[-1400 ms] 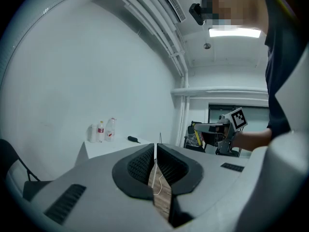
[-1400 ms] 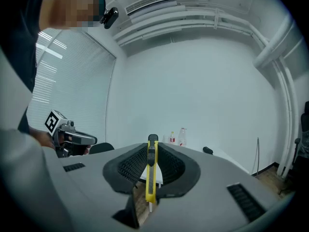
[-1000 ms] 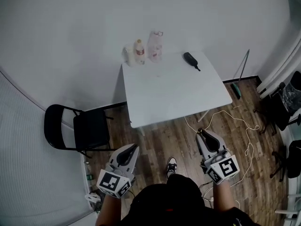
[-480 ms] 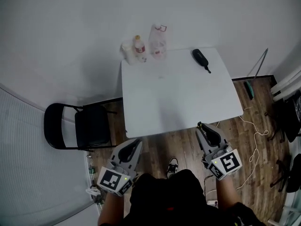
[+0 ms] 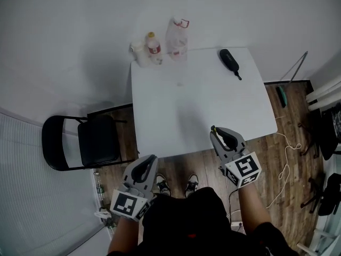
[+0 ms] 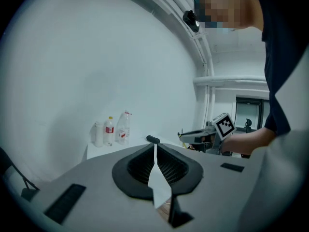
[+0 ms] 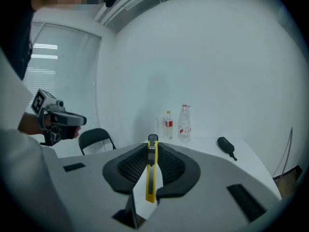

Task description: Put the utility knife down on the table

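Observation:
A yellow utility knife [image 7: 151, 170] with a dark slider is clamped between the jaws of my right gripper [image 7: 152, 151], pointing forward. In the head view the right gripper [image 5: 219, 135] hovers over the near right edge of the white table [image 5: 197, 105], the knife tip [image 5: 212, 127] just showing. My left gripper [image 5: 146, 167] hangs below the table's near left corner, over the wood floor. Its jaws are closed together with nothing between them [image 6: 155, 151].
At the table's far edge stand two plastic bottles [image 5: 177, 38] and a small white container [image 5: 137, 53]. A black oblong object [image 5: 229, 61] lies at the far right. A black folding chair [image 5: 80, 145] stands left of the table. Cables [image 5: 290, 153] lie on the floor to the right.
The person has stepped closer to the table. The right gripper with the knife rose from over the floor to the table's near right edge; the left gripper stayed low.

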`<control>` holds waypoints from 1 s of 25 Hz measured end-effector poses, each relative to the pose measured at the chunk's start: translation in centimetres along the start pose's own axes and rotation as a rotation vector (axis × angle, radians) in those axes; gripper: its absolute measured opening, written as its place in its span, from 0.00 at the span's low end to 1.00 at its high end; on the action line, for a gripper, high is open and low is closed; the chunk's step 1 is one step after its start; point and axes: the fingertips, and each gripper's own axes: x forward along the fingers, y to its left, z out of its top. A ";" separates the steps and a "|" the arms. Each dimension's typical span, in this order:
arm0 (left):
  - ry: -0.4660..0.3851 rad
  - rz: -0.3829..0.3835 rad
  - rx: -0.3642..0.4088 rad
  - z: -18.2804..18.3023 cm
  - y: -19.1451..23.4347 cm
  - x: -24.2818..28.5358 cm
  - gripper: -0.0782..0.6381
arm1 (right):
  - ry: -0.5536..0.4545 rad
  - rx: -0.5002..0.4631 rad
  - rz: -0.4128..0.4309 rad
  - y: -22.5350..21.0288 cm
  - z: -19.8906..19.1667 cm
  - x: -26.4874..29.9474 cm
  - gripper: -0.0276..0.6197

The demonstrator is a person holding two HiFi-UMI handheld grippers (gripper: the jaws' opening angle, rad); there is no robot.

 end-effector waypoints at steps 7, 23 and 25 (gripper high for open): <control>0.005 -0.043 -0.028 -1.4 2.3 0.3 0.16 | 0.265 -0.069 0.026 0.8 -7.0 8.9 0.16; 0.040 0.055 -0.102 -3.7 6.6 -3.3 0.16 | 0.739 -0.296 0.190 3.7 -21.4 14.8 0.16; 0.036 0.047 -0.107 -4.0 6.5 -3.5 0.16 | 0.762 -0.283 0.206 3.8 -22.2 14.8 0.16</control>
